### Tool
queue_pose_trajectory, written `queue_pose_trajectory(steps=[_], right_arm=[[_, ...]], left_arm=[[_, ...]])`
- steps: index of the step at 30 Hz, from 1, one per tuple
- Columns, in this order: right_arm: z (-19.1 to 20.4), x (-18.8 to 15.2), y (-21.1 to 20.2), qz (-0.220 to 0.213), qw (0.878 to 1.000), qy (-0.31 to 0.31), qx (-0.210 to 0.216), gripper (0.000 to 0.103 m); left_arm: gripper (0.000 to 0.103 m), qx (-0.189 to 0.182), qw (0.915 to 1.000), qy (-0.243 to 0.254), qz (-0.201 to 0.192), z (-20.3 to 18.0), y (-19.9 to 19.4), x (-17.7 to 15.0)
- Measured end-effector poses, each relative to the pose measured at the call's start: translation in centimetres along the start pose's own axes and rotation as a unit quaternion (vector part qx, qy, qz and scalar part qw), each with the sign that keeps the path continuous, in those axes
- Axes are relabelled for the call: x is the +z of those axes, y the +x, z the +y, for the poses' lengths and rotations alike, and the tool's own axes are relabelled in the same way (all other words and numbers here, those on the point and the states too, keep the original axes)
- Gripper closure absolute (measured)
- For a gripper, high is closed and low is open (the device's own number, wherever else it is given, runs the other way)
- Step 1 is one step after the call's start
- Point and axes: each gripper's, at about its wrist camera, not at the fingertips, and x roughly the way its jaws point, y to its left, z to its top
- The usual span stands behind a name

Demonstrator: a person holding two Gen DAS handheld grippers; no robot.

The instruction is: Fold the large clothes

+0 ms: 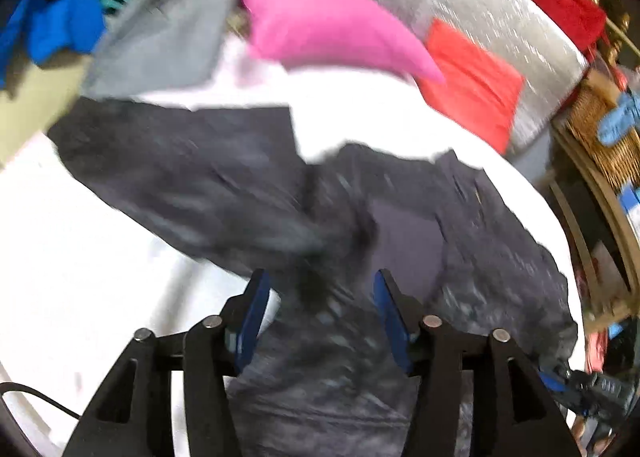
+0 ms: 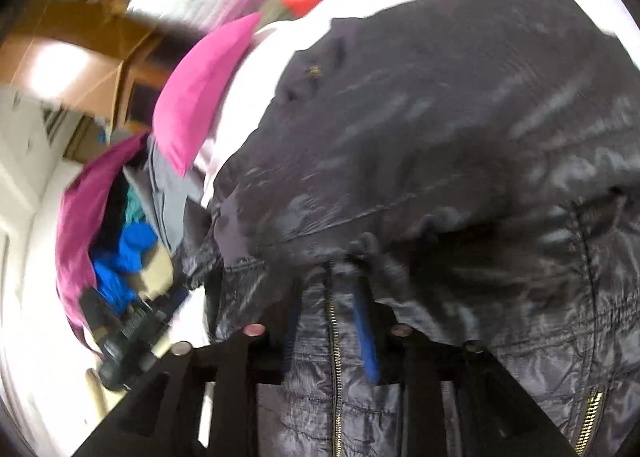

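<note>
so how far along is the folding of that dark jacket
Done: the dark quilted jacket lies on the white surface, a sleeve laid out flat to the side. In hand: nothing clearly gripped; the left gripper stands open over the fabric, and the right gripper straddles the zipper, grip unclear. Left: the body is bunched and rumpled, not a neat folded stack.

- My left tool (image 1: 320, 297): black angular arms, blue pads (image 1: 256, 321) lining the fingers, round silver pins at the joints, a thin black cable behind it.
- My right tool (image 2: 330, 317): same black frame, blue pads, silver pins.
</note>
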Motion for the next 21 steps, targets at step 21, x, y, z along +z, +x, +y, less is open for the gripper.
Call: queue_pose_trajectory(steps=[21], right_arm=[[-1.0,3.2,1.1,-0.117,0.981,-0.030,-0.150,0.060]], left_arm=[[0.040,0.026,0.9662,-0.257,-0.003,14.3,4.8,3.2]])
